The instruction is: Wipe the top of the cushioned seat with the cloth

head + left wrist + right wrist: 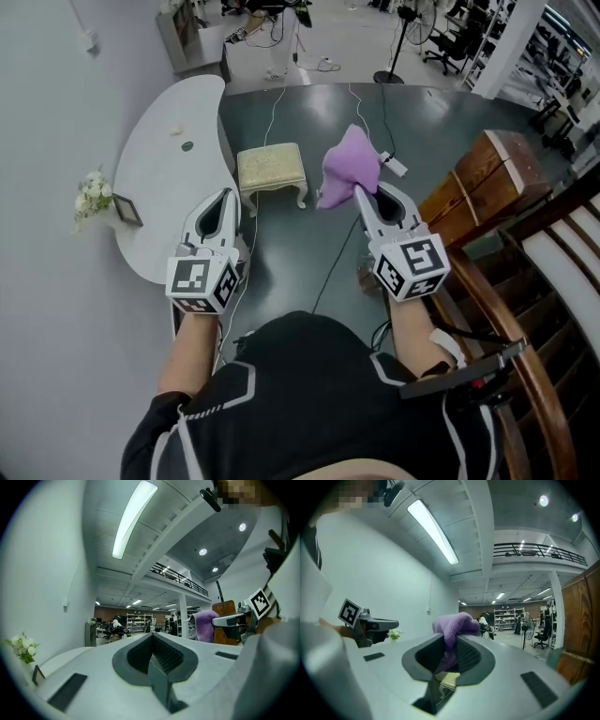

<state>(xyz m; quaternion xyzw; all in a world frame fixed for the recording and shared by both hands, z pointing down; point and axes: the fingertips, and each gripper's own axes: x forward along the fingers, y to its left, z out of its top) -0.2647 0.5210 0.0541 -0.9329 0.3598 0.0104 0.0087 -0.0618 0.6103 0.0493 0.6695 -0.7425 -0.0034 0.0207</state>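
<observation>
Closest to us, we hold the right hand-held gripper up at about chest height, its jaws closed on a fold of the purple cloth. In the right gripper view the cloth bunches above the pinched pads and a short tail hangs down between them. Beside it, the left hand-held gripper has its jaws brought together at the tip with nothing between them, as the left gripper view confirms.

Further off and below us, the cushioned seat, a small cream stool with curved legs, stands on the dark floor, just beside the edge of the curved white worktop. The cloth hangs in the air well apart from it and nothing touches the cushion top.

We judge that the task is only at its opening. The cloth is in hand, but no wiping shows yet. What is left is all the real work: lowering the cloth onto the cushion top and passing it over the whole surface.
</observation>
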